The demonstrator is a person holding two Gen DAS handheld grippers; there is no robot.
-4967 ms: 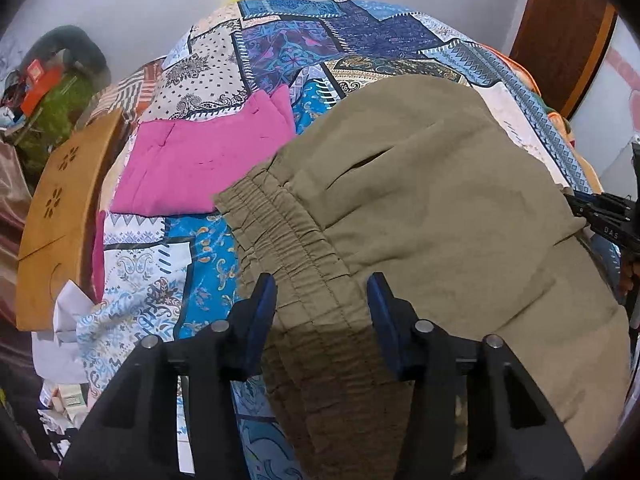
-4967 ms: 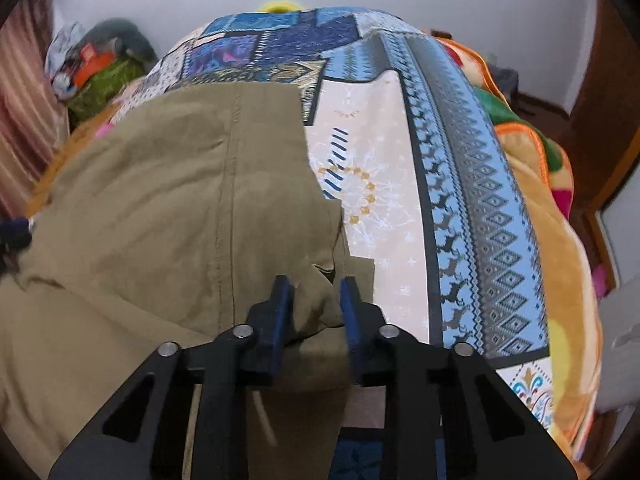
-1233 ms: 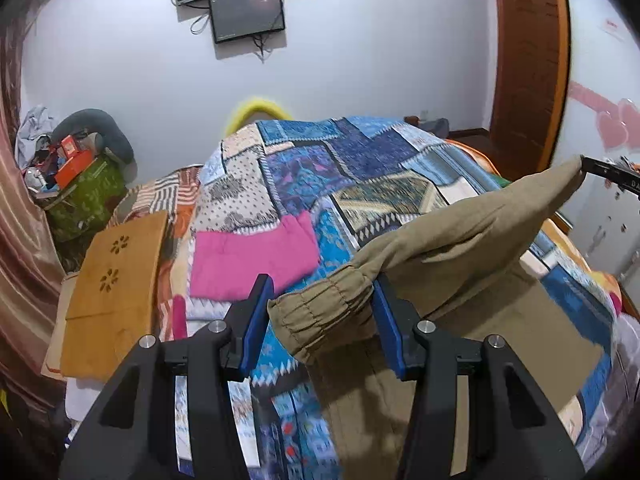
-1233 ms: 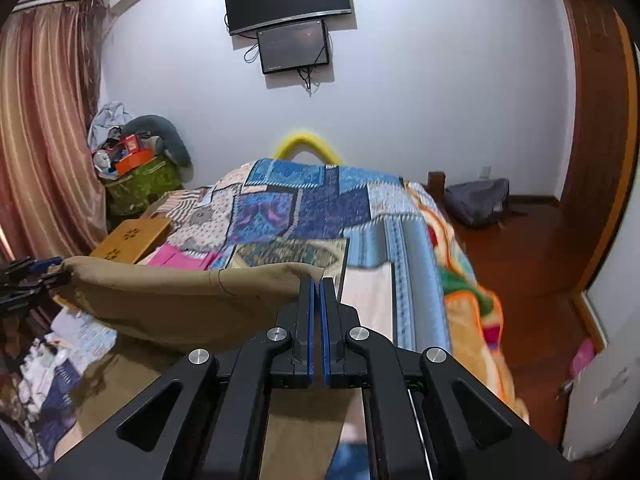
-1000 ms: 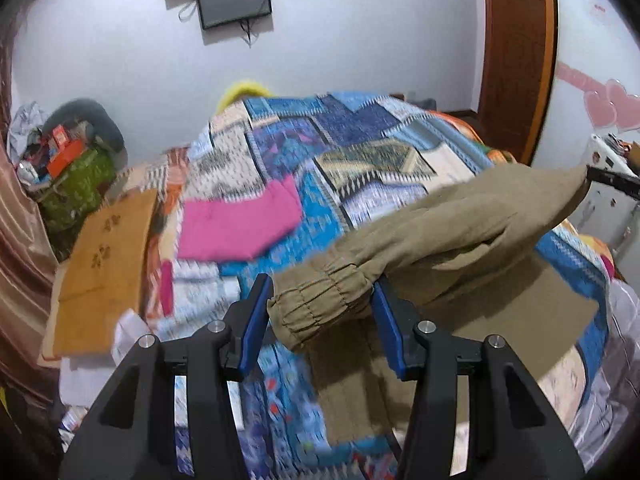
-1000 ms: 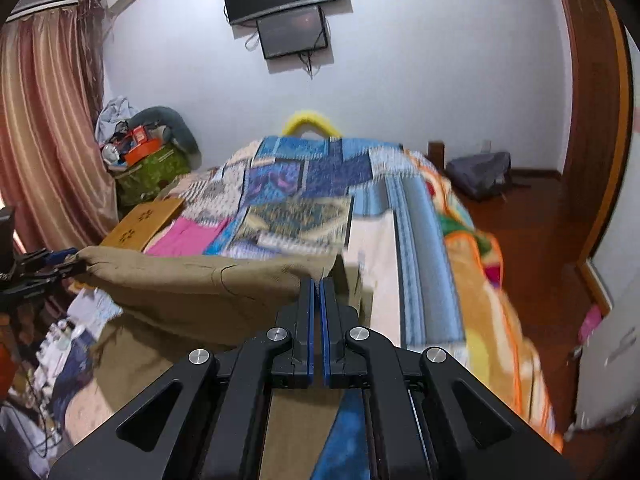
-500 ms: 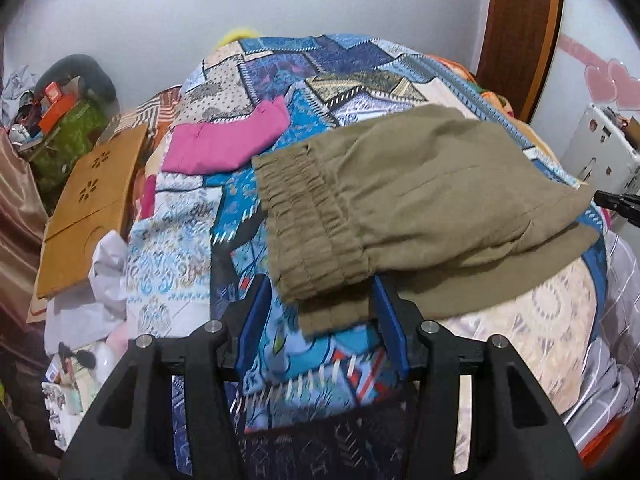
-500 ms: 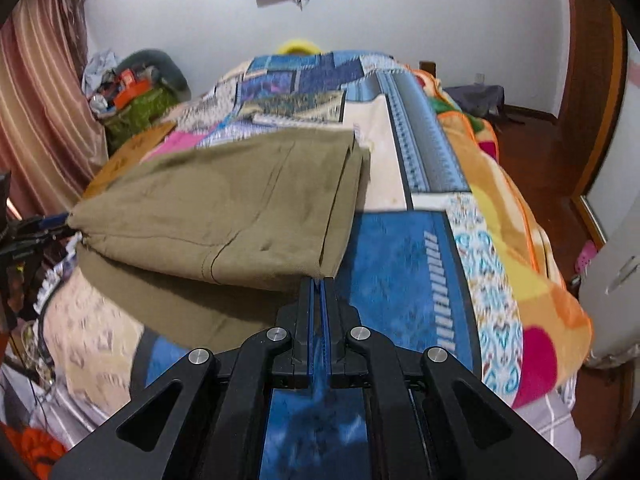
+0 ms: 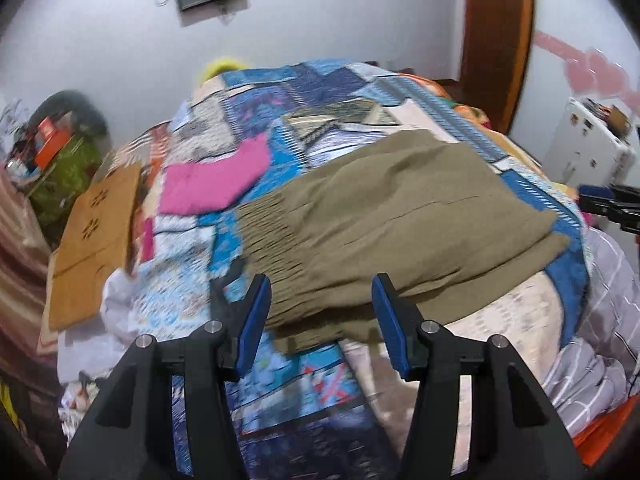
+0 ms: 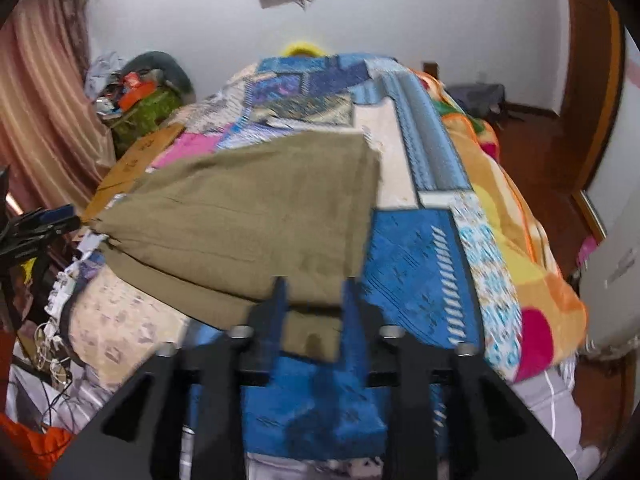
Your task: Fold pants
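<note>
Left wrist view: the left gripper [image 9: 320,320] has its blue pads [image 9: 253,320] spread wide apart, with nothing between them. The pants [image 9: 400,216] lie folded on the patchwork quilt [image 9: 256,96], near the foot of the bed. The gathered waistband [image 9: 272,236] sits on the left edge of the stack, just ahead of the open pads. Judged from this position, that edge is where the left gripper took its hold — the waistband is thick and easy to pinch.

Right wrist view: the right gripper [image 10: 312,312] is also parted, though less widely. Motion blur makes the pads hard to read, but a clear gap shows between them. The near edge of the pants [image 10: 256,216] is visible through that gap, and whether the fingers touch the cloth cannot be told. The opposite gripper appears at the left border of this view, level with the far corner of the stack.

Condition of the fold:
- The upper layer stops short of the lower one, so a strip of the under layer shows along the near edge.
- The near edge overhangs the foot of the bed slightly.
- The surface carries shallow wrinkles but no bunching.

A pink garment [image 9: 216,176] lies beyond the waistband, apart from the pants, and a cardboard sheet [image 9: 92,236] rests at the left side of the bed. Both are outside the working area — neither obstructs a further fold.
</note>
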